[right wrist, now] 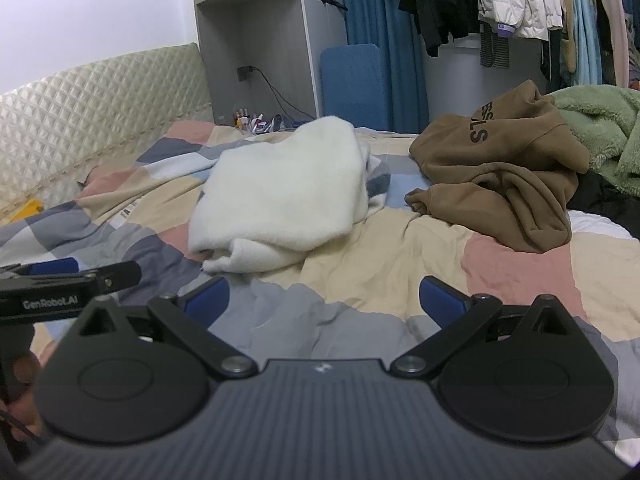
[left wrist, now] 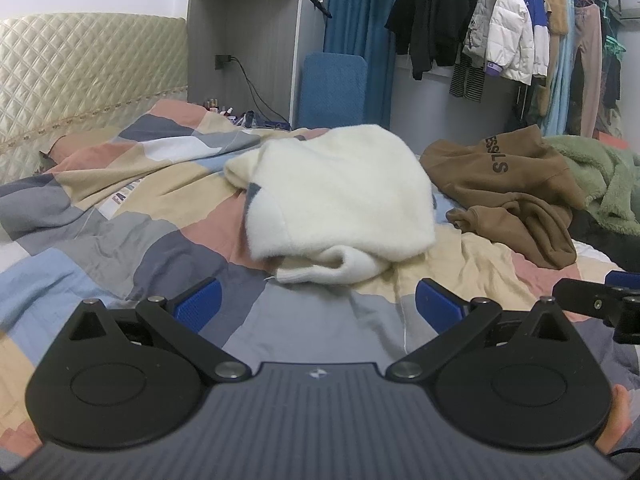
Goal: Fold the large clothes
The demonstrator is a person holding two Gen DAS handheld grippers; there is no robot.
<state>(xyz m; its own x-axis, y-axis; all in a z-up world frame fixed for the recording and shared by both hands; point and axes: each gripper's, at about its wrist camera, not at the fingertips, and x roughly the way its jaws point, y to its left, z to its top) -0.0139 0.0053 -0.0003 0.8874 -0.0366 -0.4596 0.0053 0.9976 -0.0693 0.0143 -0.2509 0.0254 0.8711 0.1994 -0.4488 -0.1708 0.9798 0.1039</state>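
Observation:
A cream fleece garment [left wrist: 340, 196] [right wrist: 280, 196] lies folded in a thick bundle on the patchwork quilt [left wrist: 132, 240] [right wrist: 440, 248]. My left gripper [left wrist: 318, 300] hovers just short of its near edge, open, nothing between its blue pads. My right gripper [right wrist: 324, 300] is also open and empty, a little to the right of the bundle's near edge. To the right lies a crumpled brown hoodie [left wrist: 516, 188] [right wrist: 508, 176] with black lettering. The right gripper's finger [left wrist: 592, 304] shows at the edge of the left wrist view; the left gripper's body [right wrist: 60, 288] shows in the right wrist view.
A green fleece garment [left wrist: 600, 184] [right wrist: 600, 128] lies behind the hoodie. A quilted headboard [left wrist: 80, 76] runs along the left. Beyond the bed stand a grey cabinet [left wrist: 248, 40], a blue chair back [left wrist: 334, 92], a blue curtain and a rail of hanging clothes [left wrist: 500, 24].

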